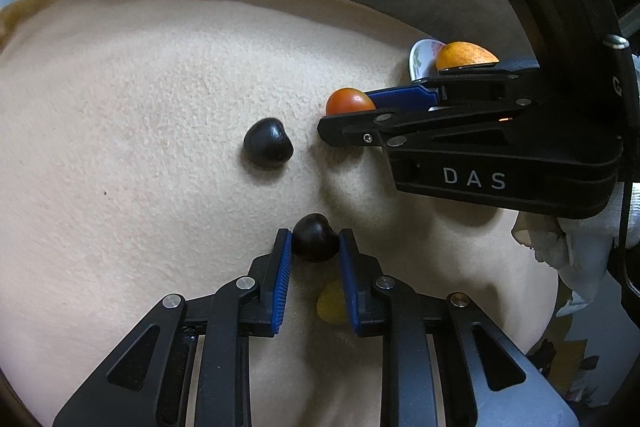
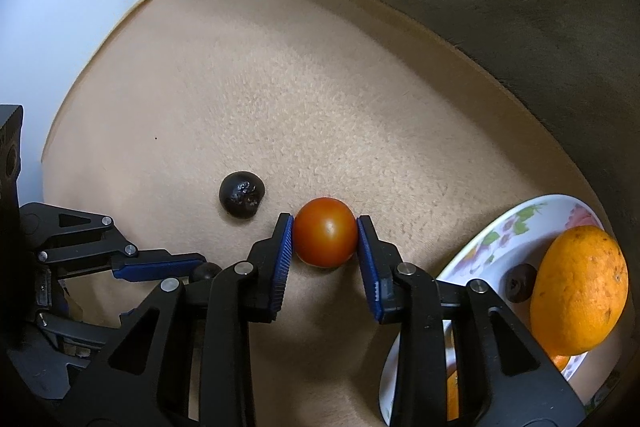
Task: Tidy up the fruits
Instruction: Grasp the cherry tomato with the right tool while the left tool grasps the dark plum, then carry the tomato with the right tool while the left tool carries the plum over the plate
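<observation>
Partly hidden under the left gripper (image 1: 315, 241), a yellow fruit (image 1: 330, 303) shows only as a blurred patch between the fingers, too unclear to name. Those fingers press both sides of a small dark fruit (image 1: 315, 237) resting on the tan cushion (image 1: 140, 107). A second dark fruit (image 1: 267, 143) lies loose nearby on the cushion.

From the left wrist view, the right gripper (image 1: 348, 107) enters side-on and covers most of the tomato (image 1: 347, 100) and the flowered plate (image 1: 422, 57), leaving only a plate edge and the top of an orange (image 1: 464, 55).

From the right wrist view, the right gripper (image 2: 325, 239) shows clearly, its blue pads closed against the tomato (image 2: 325, 237) on the cushion (image 2: 280, 87). The plate (image 2: 492, 239) sits at the lower right, cut off by the frame, holding the orange (image 2: 580, 291) and another dark fruit (image 2: 520, 283). Only here does the left gripper (image 2: 168, 267) appear at the left edge, its held fruit (image 2: 205, 271) barely visible.
</observation>
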`<state>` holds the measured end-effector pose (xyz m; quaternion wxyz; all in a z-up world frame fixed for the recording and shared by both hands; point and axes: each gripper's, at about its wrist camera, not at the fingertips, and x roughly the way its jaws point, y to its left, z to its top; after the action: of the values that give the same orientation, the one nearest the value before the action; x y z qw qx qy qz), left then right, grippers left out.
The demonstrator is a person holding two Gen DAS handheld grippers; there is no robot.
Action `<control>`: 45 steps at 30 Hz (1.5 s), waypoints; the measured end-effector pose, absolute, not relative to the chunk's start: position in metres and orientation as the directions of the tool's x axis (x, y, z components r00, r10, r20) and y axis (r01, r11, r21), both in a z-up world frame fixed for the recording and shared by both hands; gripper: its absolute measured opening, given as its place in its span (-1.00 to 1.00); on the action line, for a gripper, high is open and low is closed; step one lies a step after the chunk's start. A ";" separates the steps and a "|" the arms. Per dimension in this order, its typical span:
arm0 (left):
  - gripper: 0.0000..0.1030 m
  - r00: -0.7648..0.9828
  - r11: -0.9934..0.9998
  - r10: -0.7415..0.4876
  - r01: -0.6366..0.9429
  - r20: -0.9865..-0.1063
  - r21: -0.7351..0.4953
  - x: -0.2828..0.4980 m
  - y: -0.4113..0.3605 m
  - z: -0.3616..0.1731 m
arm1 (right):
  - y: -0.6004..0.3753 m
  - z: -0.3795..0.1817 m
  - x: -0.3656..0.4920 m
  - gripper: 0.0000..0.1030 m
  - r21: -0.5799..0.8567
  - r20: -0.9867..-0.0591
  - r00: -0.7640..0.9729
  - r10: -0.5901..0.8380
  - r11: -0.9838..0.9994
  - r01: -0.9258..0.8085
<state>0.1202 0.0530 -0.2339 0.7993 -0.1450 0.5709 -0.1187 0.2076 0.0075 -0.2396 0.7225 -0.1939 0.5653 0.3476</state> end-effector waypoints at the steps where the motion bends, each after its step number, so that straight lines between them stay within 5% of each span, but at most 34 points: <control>1: -0.58 0.323 0.931 -0.353 0.027 -0.878 -0.364 0.121 0.052 -0.231 | 0.003 -0.237 0.208 -0.36 0.117 -0.949 0.122 0.290 0.685 -0.719; 23: -0.58 0.400 0.942 -0.334 0.114 -0.853 -0.315 0.143 0.027 -0.182 | -0.075 -0.167 0.197 -0.36 0.192 -0.880 0.228 0.417 0.751 -0.631; 45: -0.58 0.398 0.927 -0.367 0.230 -0.841 -0.296 0.162 -0.006 -0.156 | -0.168 -0.150 0.195 -0.36 0.184 -0.871 0.317 0.375 0.849 -0.496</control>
<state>0.1621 -0.0059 -0.1563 0.8334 -0.0660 0.5187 -0.1790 0.1953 -0.1680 -0.1496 0.8095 -0.0584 0.5187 0.2688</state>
